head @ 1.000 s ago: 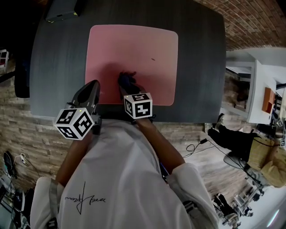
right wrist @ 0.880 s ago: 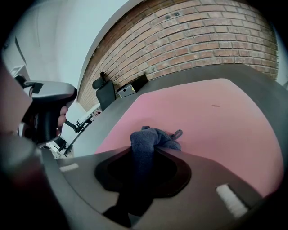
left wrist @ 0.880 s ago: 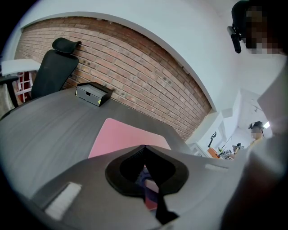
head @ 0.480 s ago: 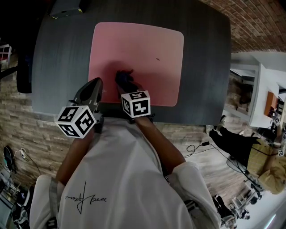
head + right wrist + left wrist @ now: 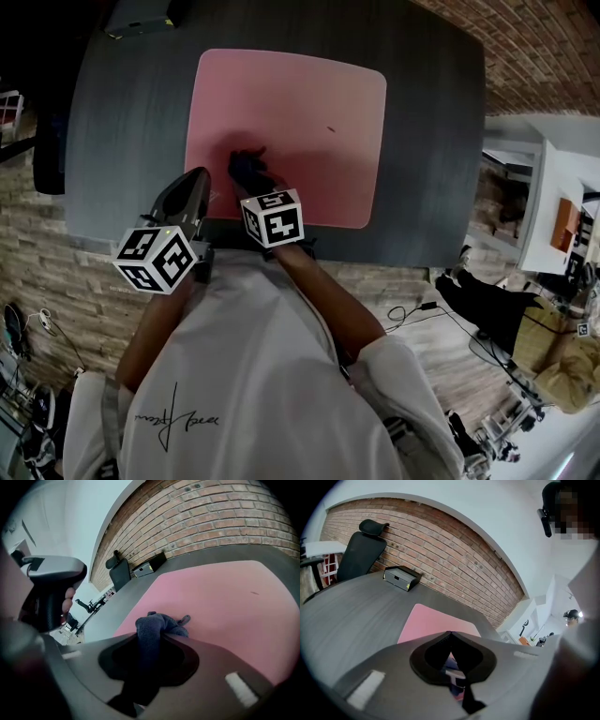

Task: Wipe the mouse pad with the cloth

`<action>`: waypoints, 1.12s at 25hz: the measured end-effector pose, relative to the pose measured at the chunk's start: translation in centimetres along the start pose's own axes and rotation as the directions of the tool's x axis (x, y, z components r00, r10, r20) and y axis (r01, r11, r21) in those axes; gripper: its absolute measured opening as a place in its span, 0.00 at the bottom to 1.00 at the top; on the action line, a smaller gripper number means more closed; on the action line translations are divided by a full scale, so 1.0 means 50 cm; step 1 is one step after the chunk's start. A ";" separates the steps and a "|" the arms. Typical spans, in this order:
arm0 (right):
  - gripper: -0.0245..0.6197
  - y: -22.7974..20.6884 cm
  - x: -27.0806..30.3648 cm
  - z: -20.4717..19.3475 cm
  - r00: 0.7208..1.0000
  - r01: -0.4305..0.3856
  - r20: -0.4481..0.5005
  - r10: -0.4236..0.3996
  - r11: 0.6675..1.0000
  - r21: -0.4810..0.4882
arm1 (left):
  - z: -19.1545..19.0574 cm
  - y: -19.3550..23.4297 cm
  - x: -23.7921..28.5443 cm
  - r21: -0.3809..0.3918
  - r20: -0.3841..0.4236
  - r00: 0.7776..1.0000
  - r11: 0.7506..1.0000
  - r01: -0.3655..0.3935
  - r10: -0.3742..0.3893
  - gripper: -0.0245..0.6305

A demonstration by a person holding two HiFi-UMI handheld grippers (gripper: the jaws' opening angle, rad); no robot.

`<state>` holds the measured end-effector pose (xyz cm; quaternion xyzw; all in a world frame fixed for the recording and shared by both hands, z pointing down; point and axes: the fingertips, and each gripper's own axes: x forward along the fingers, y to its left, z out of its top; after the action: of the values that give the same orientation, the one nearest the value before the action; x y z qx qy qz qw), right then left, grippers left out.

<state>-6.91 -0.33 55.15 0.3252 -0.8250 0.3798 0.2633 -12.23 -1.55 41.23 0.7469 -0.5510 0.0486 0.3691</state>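
A pink mouse pad (image 5: 291, 112) lies on the dark grey table (image 5: 427, 141); it also shows in the right gripper view (image 5: 225, 597) and the left gripper view (image 5: 426, 623). A dark blue cloth (image 5: 246, 169) rests on the pad's near left part. My right gripper (image 5: 251, 180) is shut on the cloth (image 5: 152, 630), which bunches out ahead of its jaws onto the pad. My left gripper (image 5: 192, 183) hovers over the table just left of the pad's near corner, its jaws (image 5: 449, 633) closed with nothing held.
A black box (image 5: 141, 14) sits at the table's far left edge, seen too in the left gripper view (image 5: 401, 577). A small dark speck (image 5: 331, 129) marks the pad right of centre. A black office chair (image 5: 363, 550) stands beyond the table.
My right gripper has dragged the cloth leftward across the pad's near part. The left gripper has stayed almost still.
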 end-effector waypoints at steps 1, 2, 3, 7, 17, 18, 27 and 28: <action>0.20 0.003 0.003 0.000 1.000 -0.004 -0.002 0.004 1.000 -0.002 | 0.000 0.003 -0.002 -0.002 0.000 1.000 1.000 -0.003 0.003 0.04; 0.20 0.006 0.006 0.000 1.000 -0.008 -0.005 0.008 1.000 -0.002 | 0.000 0.006 -0.003 -0.004 0.000 1.000 1.000 -0.006 0.006 0.04; 0.20 0.009 0.010 0.001 1.000 -0.011 -0.006 0.011 1.000 -0.003 | 0.001 0.010 -0.003 -0.007 0.000 1.000 1.000 -0.009 0.009 0.04; 0.20 0.021 0.021 0.007 1.000 -0.018 -0.015 0.018 1.000 -0.013 | 0.006 0.022 -0.002 -0.014 0.001 1.000 1.000 -0.019 0.019 0.04; 0.20 0.049 0.044 0.013 0.999 -0.042 -0.036 0.041 0.999 -0.029 | 0.004 0.041 0.001 -0.032 -0.009 1.000 0.999 -0.027 0.026 0.04; 0.20 0.049 0.045 0.011 0.998 -0.043 -0.039 0.041 0.999 -0.029 | 0.003 0.043 0.002 -0.037 -0.010 1.000 0.999 -0.028 0.028 0.04; 0.20 0.071 0.066 0.024 0.996 -0.070 -0.048 0.068 0.997 -0.034 | 0.004 0.068 -0.007 -0.069 0.001 0.998 0.996 -0.059 0.060 0.04; 0.20 0.073 0.068 0.025 0.996 -0.073 -0.049 0.071 0.997 -0.034 | 0.003 0.069 -0.009 -0.070 0.001 0.998 0.996 -0.062 0.062 0.04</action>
<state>-12.06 -0.66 55.09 0.2815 -0.8363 0.3820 0.2747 -15.42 -1.70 42.63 0.7162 -0.5758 0.0396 0.3924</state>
